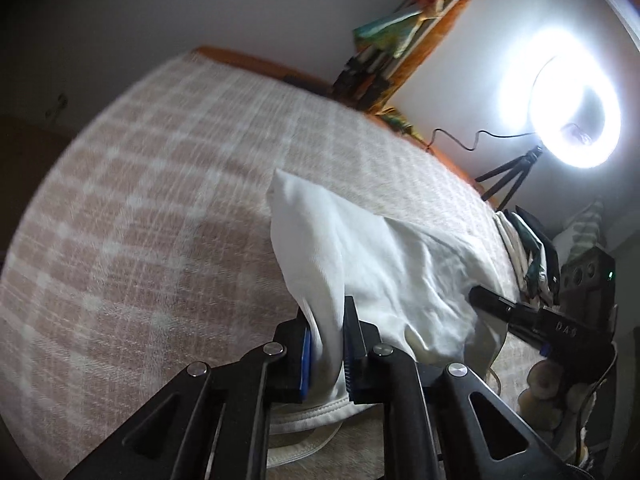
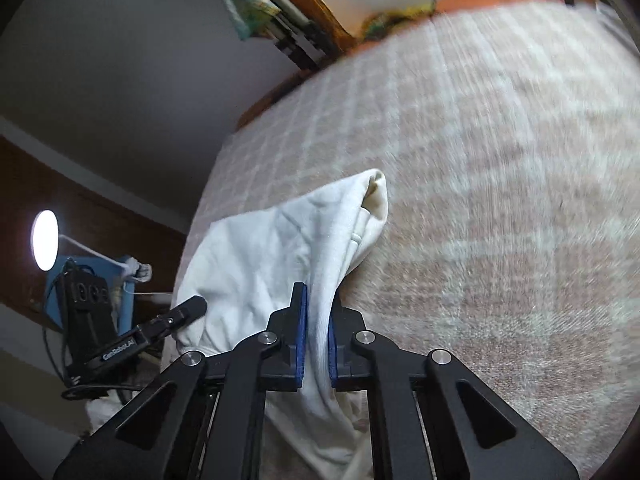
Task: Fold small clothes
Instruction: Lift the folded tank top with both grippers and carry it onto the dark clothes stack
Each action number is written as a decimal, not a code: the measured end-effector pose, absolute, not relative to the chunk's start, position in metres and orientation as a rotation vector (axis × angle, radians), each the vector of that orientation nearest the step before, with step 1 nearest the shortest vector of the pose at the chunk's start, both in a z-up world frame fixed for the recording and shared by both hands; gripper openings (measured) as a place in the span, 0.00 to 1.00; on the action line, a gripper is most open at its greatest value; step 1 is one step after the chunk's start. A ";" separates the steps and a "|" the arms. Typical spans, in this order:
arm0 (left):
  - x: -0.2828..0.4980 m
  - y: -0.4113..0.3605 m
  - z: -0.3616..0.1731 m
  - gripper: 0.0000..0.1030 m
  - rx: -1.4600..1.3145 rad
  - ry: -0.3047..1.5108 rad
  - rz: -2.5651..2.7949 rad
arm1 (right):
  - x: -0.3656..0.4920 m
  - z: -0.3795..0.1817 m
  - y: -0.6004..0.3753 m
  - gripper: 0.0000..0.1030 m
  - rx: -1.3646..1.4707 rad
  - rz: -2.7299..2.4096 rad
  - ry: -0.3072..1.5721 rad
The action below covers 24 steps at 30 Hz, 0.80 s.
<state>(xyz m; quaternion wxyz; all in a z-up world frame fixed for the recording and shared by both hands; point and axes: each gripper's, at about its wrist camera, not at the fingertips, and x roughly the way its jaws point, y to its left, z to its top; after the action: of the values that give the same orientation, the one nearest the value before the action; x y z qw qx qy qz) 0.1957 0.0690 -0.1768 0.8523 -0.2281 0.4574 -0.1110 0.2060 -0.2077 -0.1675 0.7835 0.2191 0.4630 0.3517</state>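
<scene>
A small white garment (image 1: pixel 384 264) lies partly lifted over a bed with a pink and white checked cover (image 1: pixel 160 208). My left gripper (image 1: pixel 326 322) is shut on one edge of the garment. My right gripper (image 2: pixel 318 320) is shut on another edge of the same white garment (image 2: pixel 260 256), which hangs stretched between the two. The right gripper shows in the left wrist view (image 1: pixel 520 312) at the garment's far side. The left gripper shows in the right wrist view (image 2: pixel 176 316). A folded corner (image 2: pixel 372 200) of the garment rests on the cover (image 2: pixel 500 200).
A lit ring light (image 1: pixel 576 104) on a small tripod stands past the bed's far edge. A pile of other clothes (image 1: pixel 532 256) lies at the bed's right side. A wooden headboard with coloured cloth (image 1: pixel 416 28) stands behind. A blue stand (image 2: pixel 120 288) is beside the bed.
</scene>
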 end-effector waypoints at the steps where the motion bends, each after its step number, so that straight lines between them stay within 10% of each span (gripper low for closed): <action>1: 0.193 0.066 -0.172 0.10 -0.467 0.953 -0.236 | 0.203 -0.162 -0.210 0.06 0.467 0.759 0.986; 24: 0.178 -0.089 -0.084 0.09 -0.303 0.783 -0.466 | 0.134 -0.057 -0.335 0.06 0.293 0.619 0.730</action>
<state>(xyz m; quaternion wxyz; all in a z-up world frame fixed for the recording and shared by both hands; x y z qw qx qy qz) 0.1776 -0.0891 -0.0836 0.8870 -0.1456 0.3765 -0.2243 0.1338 -0.3352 -0.0567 0.8772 0.1406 0.3501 0.2969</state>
